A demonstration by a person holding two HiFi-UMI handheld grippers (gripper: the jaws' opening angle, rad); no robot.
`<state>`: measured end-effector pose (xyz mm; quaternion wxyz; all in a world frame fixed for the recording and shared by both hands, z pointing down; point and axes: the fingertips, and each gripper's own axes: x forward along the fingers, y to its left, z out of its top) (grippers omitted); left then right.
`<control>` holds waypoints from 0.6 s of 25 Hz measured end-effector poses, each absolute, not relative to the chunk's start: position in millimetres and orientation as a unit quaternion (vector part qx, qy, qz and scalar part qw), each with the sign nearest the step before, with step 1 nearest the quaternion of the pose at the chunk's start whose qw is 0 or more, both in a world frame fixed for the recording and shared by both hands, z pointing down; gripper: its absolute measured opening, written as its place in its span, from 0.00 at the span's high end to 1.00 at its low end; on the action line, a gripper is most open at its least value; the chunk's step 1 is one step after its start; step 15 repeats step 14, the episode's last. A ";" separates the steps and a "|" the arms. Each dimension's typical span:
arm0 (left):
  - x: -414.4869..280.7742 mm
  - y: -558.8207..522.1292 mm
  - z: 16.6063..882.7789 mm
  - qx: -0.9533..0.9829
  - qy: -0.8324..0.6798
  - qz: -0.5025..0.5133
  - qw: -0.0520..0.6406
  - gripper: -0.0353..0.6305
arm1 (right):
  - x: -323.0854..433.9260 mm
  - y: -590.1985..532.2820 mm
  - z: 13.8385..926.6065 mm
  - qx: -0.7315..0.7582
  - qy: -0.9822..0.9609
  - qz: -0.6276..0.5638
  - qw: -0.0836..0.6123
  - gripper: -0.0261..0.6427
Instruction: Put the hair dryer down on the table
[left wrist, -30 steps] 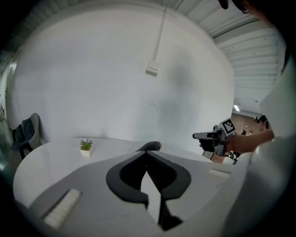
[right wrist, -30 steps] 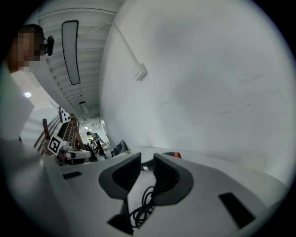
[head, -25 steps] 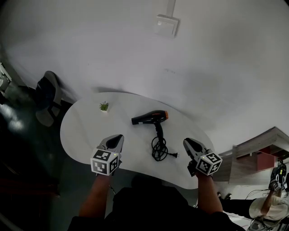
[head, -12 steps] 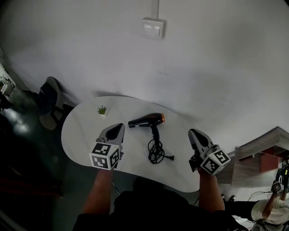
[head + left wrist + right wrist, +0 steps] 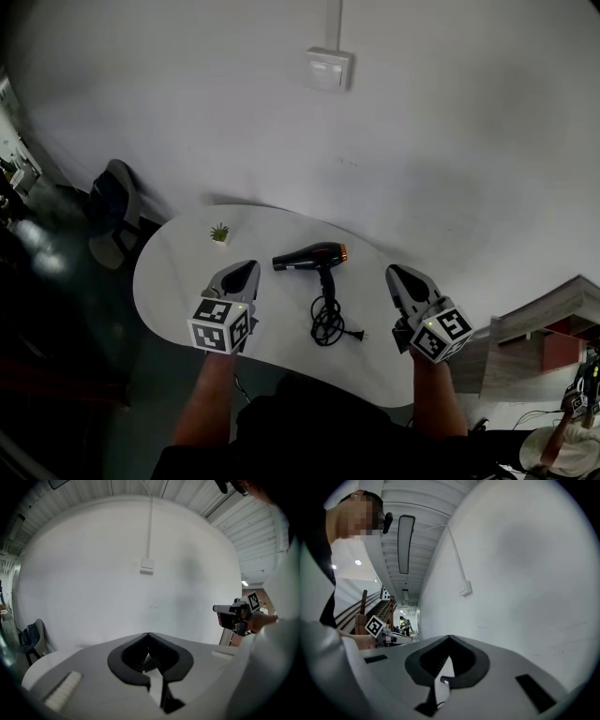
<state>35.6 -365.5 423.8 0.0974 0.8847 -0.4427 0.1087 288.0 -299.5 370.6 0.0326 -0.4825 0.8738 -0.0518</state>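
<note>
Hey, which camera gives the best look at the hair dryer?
The head view: the hair dryer lies whole on the table, cord coiled beside it. Both gripper views look toward the wall, and the dryer cannot be made out in either.

Grey tapering shells on left gripper (image 5: 246, 268) and right gripper (image 5: 395, 275), black ribbed pads (image 5: 133, 654) lining the jaws, white cubes (image 5: 218, 325) with black square markers at the rear, bare forearms (image 5: 202, 412)
</note>
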 end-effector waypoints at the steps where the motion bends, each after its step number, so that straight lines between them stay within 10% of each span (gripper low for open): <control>1: 33.2 -365.7 424.0 0.883 -0.445 0.109 0.097 0.93 | 289.1 -299.5 369.9 -0.483 0.873 -0.051 0.033 0.94; 15: 20.9 -354.6 431.3 0.879 -0.451 0.114 0.106 0.93 | 286.7 -292.8 374.8 -0.481 0.874 -0.062 0.038 0.94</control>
